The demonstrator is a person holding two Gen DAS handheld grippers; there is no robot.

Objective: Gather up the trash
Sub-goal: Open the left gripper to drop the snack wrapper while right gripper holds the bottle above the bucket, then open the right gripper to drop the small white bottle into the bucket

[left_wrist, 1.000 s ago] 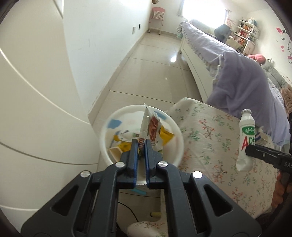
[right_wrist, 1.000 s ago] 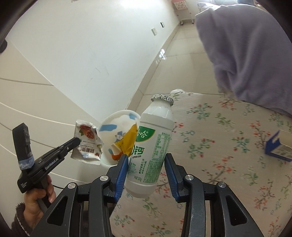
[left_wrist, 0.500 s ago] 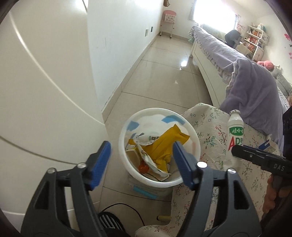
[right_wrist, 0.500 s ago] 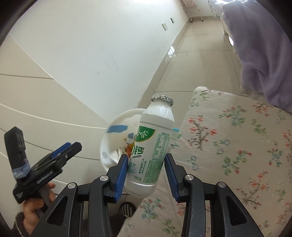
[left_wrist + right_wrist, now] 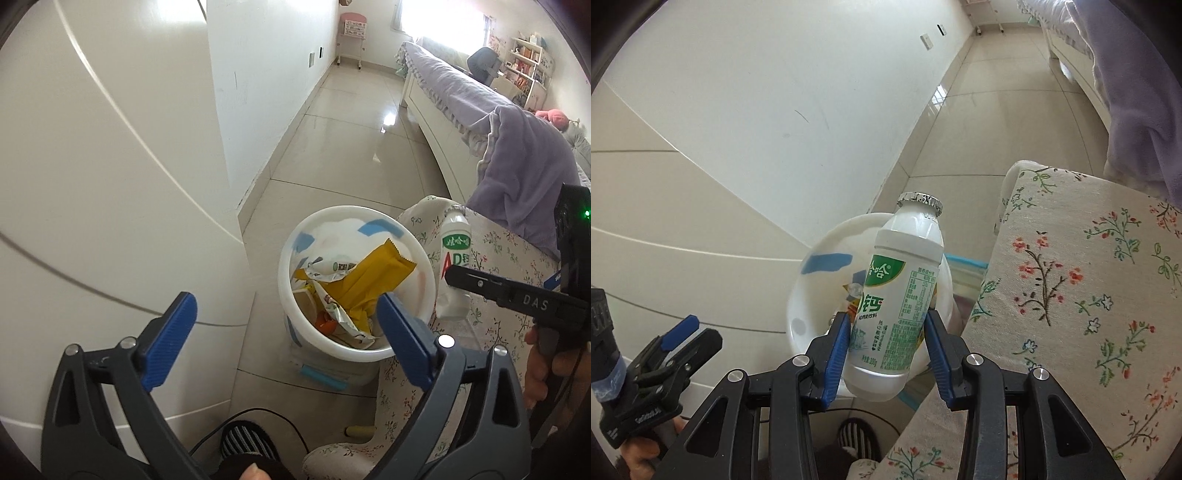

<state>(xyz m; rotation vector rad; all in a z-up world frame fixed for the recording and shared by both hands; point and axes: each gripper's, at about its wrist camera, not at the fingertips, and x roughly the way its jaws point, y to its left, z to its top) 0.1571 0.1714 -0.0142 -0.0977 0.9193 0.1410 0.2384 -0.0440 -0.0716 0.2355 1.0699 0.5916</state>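
Left claw: jaws had just swung wide apart, nothing between them, above the white bin.
Right claw: clamped on a white bottle, upright beside the bin.
Bottle label: green, red "AD".
Bin: yellow wrapper inside.
Right claw's arm: "DAS".

White bottle upright; bin holds wrappers.

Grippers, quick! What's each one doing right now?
Left gripper: open, holding nothing; its jaws have just been opening.
Right gripper: shut on the white bottle.
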